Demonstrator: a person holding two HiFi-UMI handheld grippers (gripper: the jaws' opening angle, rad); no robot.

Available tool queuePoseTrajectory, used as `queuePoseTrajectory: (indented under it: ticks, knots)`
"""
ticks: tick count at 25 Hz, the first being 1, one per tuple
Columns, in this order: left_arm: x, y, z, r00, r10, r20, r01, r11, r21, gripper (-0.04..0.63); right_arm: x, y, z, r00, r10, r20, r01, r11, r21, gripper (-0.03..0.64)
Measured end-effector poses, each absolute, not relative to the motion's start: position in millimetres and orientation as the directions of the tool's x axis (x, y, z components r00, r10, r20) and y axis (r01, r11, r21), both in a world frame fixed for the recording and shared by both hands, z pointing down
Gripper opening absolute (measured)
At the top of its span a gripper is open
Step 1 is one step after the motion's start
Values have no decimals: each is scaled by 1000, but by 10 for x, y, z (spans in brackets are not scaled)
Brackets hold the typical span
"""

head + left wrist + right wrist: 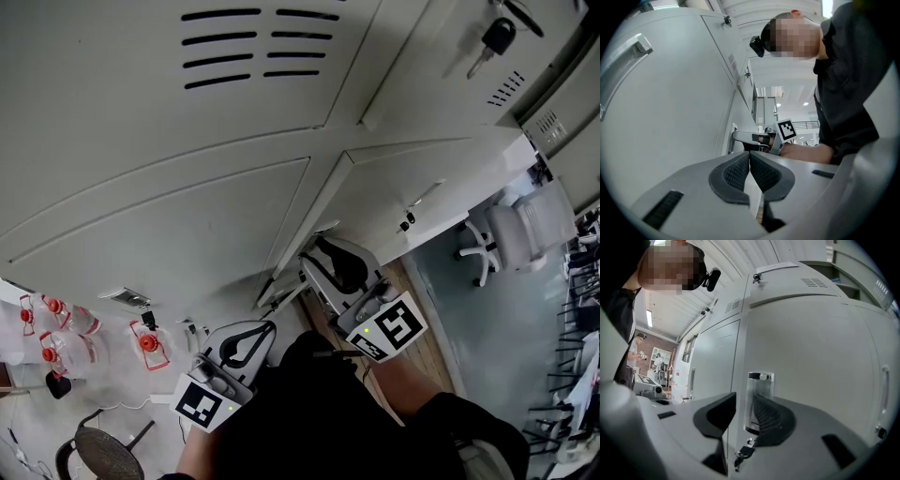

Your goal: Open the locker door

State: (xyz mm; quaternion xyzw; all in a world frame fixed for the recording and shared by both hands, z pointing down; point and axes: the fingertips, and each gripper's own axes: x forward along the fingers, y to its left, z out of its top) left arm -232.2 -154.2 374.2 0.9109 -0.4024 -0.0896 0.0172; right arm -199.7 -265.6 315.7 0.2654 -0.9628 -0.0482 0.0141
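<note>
Leaving red-capped bottles (66,356) on the floor at far left, beside a stool (98,455). Holding the left gripper (750,159) low, just off the grey lockers (141,112), jaws pressed together with nothing between them, well short of the door (801,357). Holding the right gripper (744,397) ahead of the left one, at the door's left edge, down near the floor. Clamping that edge: the ribbed right pad (768,416) lying against the recessed handle (758,390), the left jaw sitting past the edge, on the side of the neighbouring door (712,357), keeping handle and edge between the two jaws. Showing a key (745,453) hanging in the lock just below the handle, close under the right gripper. Giving no clear sign of any gap at the door's edge. Showing, further right, another handle (886,380) on the next door over. Showing in the head view a white chair (511,234) on the grey floor, well right of both grippers.
</note>
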Motion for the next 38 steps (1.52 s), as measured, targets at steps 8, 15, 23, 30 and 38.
queuePoseTrajectory:
  ticks: [8, 15, 23, 30, 38]
  knots:
    - [-2358, -1554, 3760, 646, -748, -152, -739, -663, 120, 17, -2037, -2723, 3164, -853, -523, 1, -520, 849, 92, 102]
    - [-2377, -1552, 3805, 643, -752, -144, -741, -658, 130, 17, -2020, -2750, 3166, -843, -538, 3, -536, 839, 97, 68]
    - [-2322, -1584, 3793, 651, -743, -155, -731, -669, 134, 17, -1976, -2714, 3166, -847, -532, 0, -531, 844, 76, 51]
    - [-2262, -1577, 3785, 655, -738, -163, -727, -674, 131, 17, -1921, -2656, 3168, -856, -518, -6, -517, 854, 63, 49]
    - [-2228, -1536, 3787, 647, -744, -166, -733, -667, 135, 17, -1847, -2566, 3167, -877, -480, -17, -480, 876, 54, 48]
